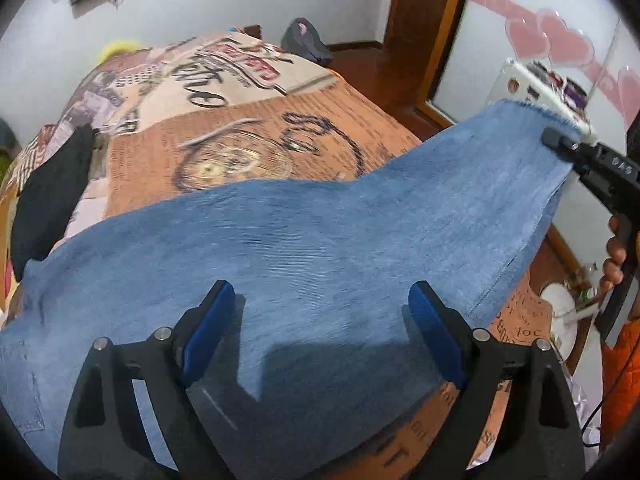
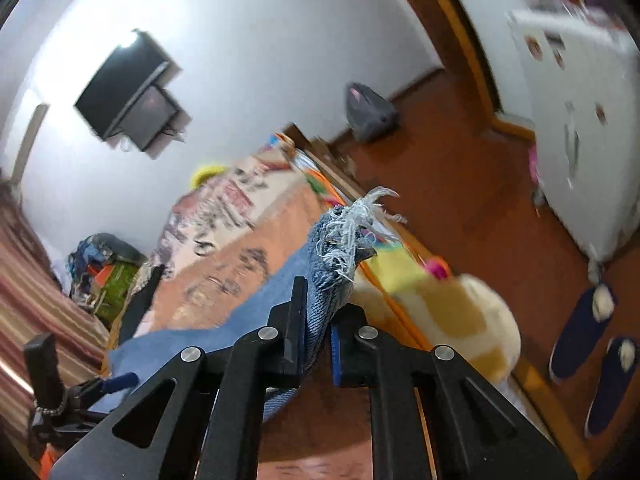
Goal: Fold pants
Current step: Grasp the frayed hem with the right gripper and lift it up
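Jeans (image 1: 304,240): spread across bed (image 1: 248,120), frayed hem lifted off the bed at 2 o'clock, pinched by right gripper (image 2: 318,320). Left gripper (image 1: 320,320): wide apart, holding nothing, above the denim. Bare floor (image 2: 460,200) beyond bed edge.

Right gripper (image 2: 316,320) clamped on frayed hem of blue denim pants (image 2: 332,264), leg trailing down-left over printed bedspread (image 2: 240,248). Wall-mounted screen (image 2: 124,92) upper left; dark slippers (image 2: 592,364) on wooden floor (image 2: 460,184) at right.
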